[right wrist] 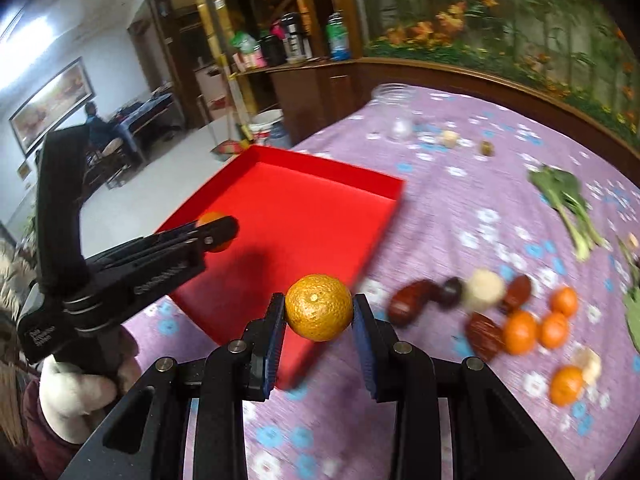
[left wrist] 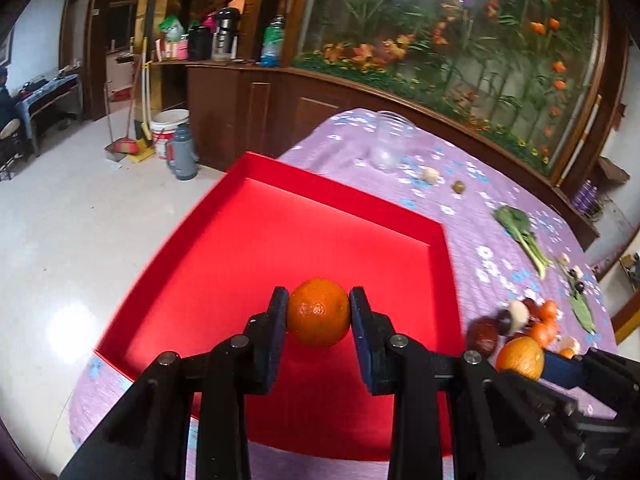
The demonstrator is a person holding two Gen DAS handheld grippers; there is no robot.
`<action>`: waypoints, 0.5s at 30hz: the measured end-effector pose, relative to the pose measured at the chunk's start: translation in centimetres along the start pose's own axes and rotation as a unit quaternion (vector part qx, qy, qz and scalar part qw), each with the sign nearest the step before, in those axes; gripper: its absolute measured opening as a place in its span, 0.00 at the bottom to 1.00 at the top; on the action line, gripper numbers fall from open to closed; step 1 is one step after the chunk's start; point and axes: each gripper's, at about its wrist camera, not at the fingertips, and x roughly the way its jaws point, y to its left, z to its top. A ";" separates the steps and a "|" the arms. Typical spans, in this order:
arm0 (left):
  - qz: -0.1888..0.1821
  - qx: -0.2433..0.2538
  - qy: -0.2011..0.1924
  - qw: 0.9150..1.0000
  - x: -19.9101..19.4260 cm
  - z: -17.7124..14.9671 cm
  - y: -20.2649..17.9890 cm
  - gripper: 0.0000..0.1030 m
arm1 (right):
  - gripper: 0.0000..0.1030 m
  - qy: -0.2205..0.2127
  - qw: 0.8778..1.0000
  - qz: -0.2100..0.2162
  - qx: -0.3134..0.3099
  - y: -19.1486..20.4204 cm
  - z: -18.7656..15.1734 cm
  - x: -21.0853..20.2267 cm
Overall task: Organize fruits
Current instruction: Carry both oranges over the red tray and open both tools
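Observation:
My left gripper (left wrist: 319, 312) is shut on an orange (left wrist: 319, 313) and holds it above the floor of the red tray (left wrist: 256, 240). In the right wrist view the left gripper (right wrist: 218, 234) shows over the tray (right wrist: 304, 216) with its orange (right wrist: 211, 219) partly hidden. My right gripper (right wrist: 319, 308) is shut on a second orange (right wrist: 319, 307) just above the tray's near right edge. That orange and gripper also show at the right in the left wrist view (left wrist: 520, 358). A pile of small oranges (right wrist: 536, 330), red dates (right wrist: 412, 300) and a pale round piece (right wrist: 485, 286) lies on the purple cloth to the right.
The table has a purple flowered cloth (right wrist: 460, 200). A clear jar (right wrist: 394, 110) stands at the far side, with small bits near it. A leafy green (right wrist: 568, 204) lies at the right. The table's left edge drops to a tiled floor (left wrist: 80, 220).

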 end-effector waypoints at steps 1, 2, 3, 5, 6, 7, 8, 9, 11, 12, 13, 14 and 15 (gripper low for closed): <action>0.003 -0.001 0.001 1.000 0.2 0.1 0.4 0.29 | 0.35 0.003 1.000 0.003 -0.005 0.4 0.2 0.5; 0.005 -0.002 0.001 1.000 0.3 0.1 0.7 0.29 | 0.35 0.007 1.000 0.006 -0.010 1.0 0.3 1.0; 0.006 -0.002 0.002 1.000 0.4 0.1 1.0 0.29 | 0.35 0.011 1.000 0.008 -0.014 1.6 0.5 1.7; 0.008 -0.002 0.003 1.000 0.6 0.2 1.4 0.29 | 0.35 0.019 1.000 0.012 -0.019 2.4 0.7 2.7; 0.010 -0.002 0.003 1.000 0.7 0.1 1.6 0.29 | 0.35 0.022 0.999 0.014 -0.022 2.8 0.8 3.2; 0.010 -0.002 0.004 1.000 0.8 0.1 1.8 0.29 | 0.36 0.024 0.999 0.015 -0.023 3.0 0.9 3.5; 0.010 -0.003 0.005 1.000 1.0 0.1 1.9 0.29 | 0.36 0.027 0.999 0.016 -0.024 3.1 0.9 3.8; 0.011 -0.005 0.006 1.000 1.2 0.1 2.0 0.29 | 0.36 0.029 0.999 0.016 -0.025 3.2 0.9 4.1; 0.011 -0.007 0.007 1.000 1.5 0.1 2.2 0.29 | 0.36 0.035 0.999 0.015 -0.028 3.5 0.9 4.9; 0.011 -0.009 0.008 1.000 1.6 0.1 2.3 0.29 | 0.36 0.039 0.999 0.015 -0.028 3.6 0.9 5.2; 0.010 -0.011 0.010 1.000 1.7 0.1 2.5 0.29 | 0.36 0.041 0.999 0.015 -0.028 3.6 0.9 5.5; 0.010 -0.013 0.011 1.000 1.9 0.1 2.5 0.29 | 0.36 0.045 0.998 0.015 -0.029 3.8 0.8 5.9; 0.010 -0.015 0.012 1.000 2.0 0.1 2.6 0.29 | 0.36 0.048 0.998 0.014 -0.030 3.9 0.7 6.3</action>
